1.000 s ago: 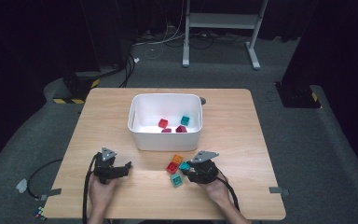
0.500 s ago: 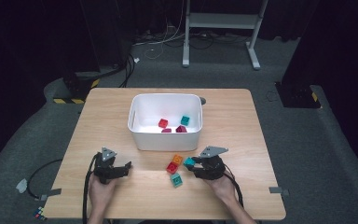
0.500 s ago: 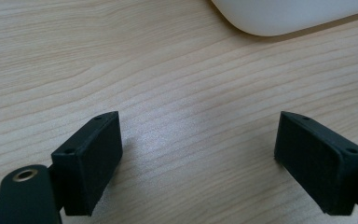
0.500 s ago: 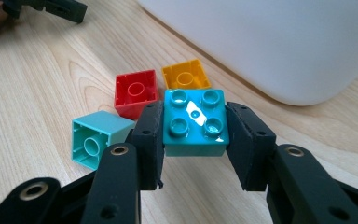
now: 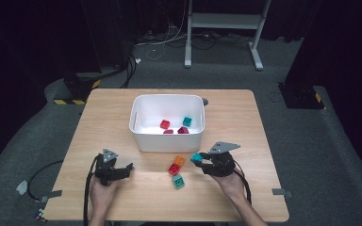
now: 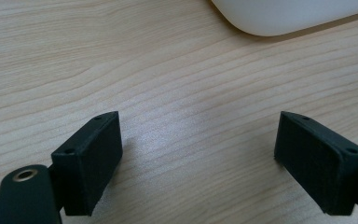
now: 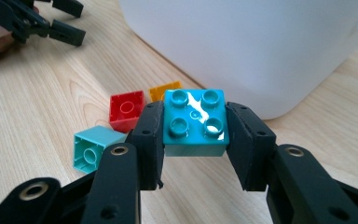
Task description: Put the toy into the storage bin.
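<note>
1. A teal brick [image 7: 194,122] is clamped between the jaws of the right tongs [image 5: 199,159], studs up, lifted clear of the surface [image 5: 245,122]; held flat like that, it is judged ready to be dropped into the white bin [image 5: 167,141].
2. The bin is seen just ahead of the right tongs, with a red brick [image 5: 165,124], a teal one [image 5: 187,121] and two dark red ones already inside.
3. Three bricks are left on the surface just in front of the bin: orange [image 5: 179,161], red [image 5: 173,169] and pale teal [image 5: 178,181], the last two lying on their sides, probably next to be picked.
4. The left tongs [image 6: 200,154] are spread wide with nothing between them, parked low over bare wood, apparently kept out of the way.
5. No brand or writing can be read on anything.
</note>
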A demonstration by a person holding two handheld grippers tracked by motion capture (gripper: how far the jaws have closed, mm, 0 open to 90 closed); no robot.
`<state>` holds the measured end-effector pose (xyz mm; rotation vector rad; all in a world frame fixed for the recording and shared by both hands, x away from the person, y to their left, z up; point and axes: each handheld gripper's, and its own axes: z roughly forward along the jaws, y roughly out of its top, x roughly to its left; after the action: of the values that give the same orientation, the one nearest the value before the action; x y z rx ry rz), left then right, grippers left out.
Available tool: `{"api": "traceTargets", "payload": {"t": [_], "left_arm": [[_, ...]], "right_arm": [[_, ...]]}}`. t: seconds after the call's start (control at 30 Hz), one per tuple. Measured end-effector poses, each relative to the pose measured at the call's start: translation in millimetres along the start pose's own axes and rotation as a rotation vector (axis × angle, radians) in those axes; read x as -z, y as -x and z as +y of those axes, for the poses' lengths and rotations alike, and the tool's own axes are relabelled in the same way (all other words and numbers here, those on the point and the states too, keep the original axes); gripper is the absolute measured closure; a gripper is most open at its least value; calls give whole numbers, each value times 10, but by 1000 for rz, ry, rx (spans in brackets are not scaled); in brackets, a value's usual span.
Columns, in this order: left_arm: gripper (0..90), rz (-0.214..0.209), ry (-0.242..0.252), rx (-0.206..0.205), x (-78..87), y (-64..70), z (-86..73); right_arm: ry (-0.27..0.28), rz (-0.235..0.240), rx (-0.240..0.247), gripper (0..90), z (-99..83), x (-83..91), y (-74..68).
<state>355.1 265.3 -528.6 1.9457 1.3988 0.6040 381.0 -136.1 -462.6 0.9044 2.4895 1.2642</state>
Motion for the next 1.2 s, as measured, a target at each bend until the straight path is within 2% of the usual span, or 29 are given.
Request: {"api": "traceTargets", "payload": {"t": [0.3, 0.9, 1.2], "left_arm": [[150, 0, 0, 0, 0, 0, 0], [150, 0, 0, 0, 0, 0, 0], [150, 0, 0, 0, 0, 0, 0]], "right_arm": [[14, -4, -6, 589, 121, 146, 60], [30, -14, 15, 590, 374, 371, 110], [61, -4, 11, 590, 517, 497, 154]]}}
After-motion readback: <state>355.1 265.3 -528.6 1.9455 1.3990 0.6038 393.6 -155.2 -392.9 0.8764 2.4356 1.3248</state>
